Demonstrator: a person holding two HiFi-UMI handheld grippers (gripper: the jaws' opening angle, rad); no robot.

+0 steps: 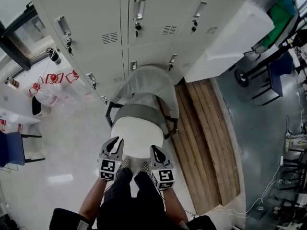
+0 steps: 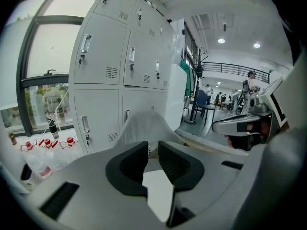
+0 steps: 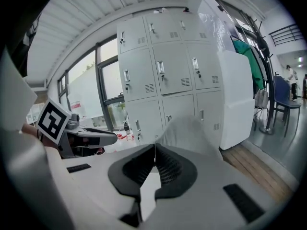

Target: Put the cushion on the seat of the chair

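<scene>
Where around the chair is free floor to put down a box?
Free: the glossy floor left of the chair, up to the blue chair; also the wooden planks on its right. Crowded: bottles by the lockers.

In my right gripper [image 3: 154, 152] view, the two dark jaws meet at their tips with nothing caught between them, and just past them rises the pale grey backrest of the chair [image 3: 186, 128]. Behind the chair stands a wall of grey lockers [image 3: 163, 71], with a window [image 3: 88, 92] to its left and a white cabinet [image 3: 237, 102] to its right beside wooden boards [image 3: 259, 171]. The left gripper [image 3: 114, 137] juts in from the left, its marker cube [image 3: 53, 121] facing me.
</scene>
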